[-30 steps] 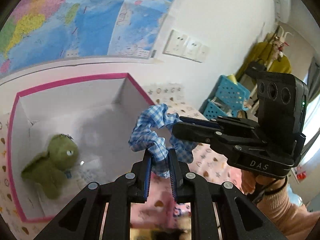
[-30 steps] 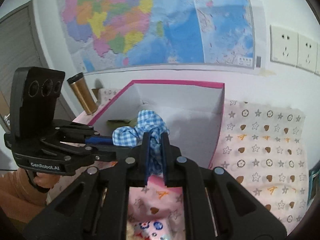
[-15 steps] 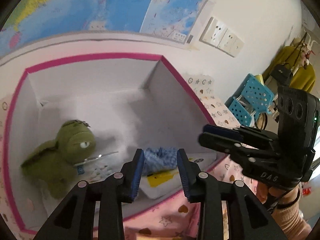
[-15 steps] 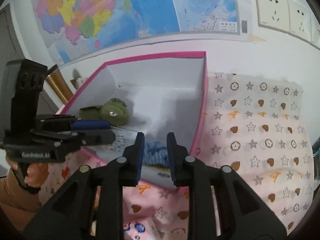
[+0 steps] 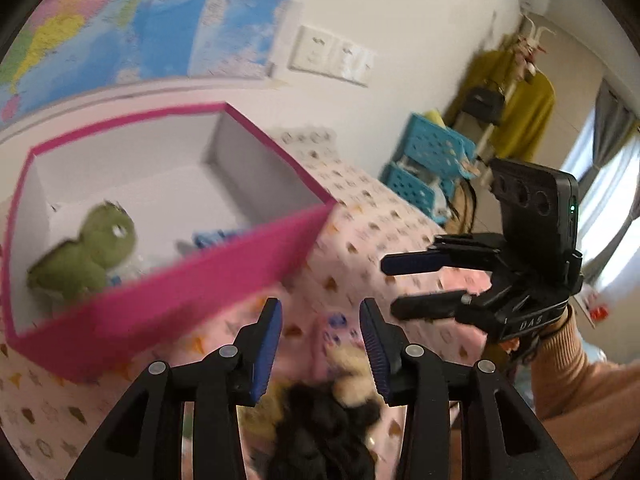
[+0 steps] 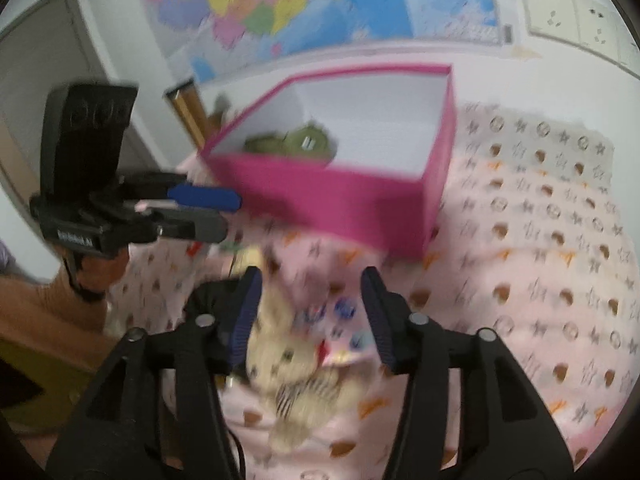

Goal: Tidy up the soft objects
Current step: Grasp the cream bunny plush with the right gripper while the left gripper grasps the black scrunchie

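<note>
Cream plush rabbit toy (image 6: pixel 298 364) lies on pink star-and-heart patterned cloth (image 6: pixel 540 280), just below and between right gripper (image 6: pixel 312 308) fingers, nearer the left one. Black fuzzy soft item (image 5: pixel 324 428) sits under left gripper (image 5: pixel 320 344). Only the left wrist view shows blue checked fabric scrunchie (image 5: pixel 216 237) inside pink-walled white-lined box (image 5: pixel 192 280), beside green plush toy (image 5: pixel 86 252). Both grippers wide apart, holding nothing; contact with plush unclear, frames blurred.
</note>
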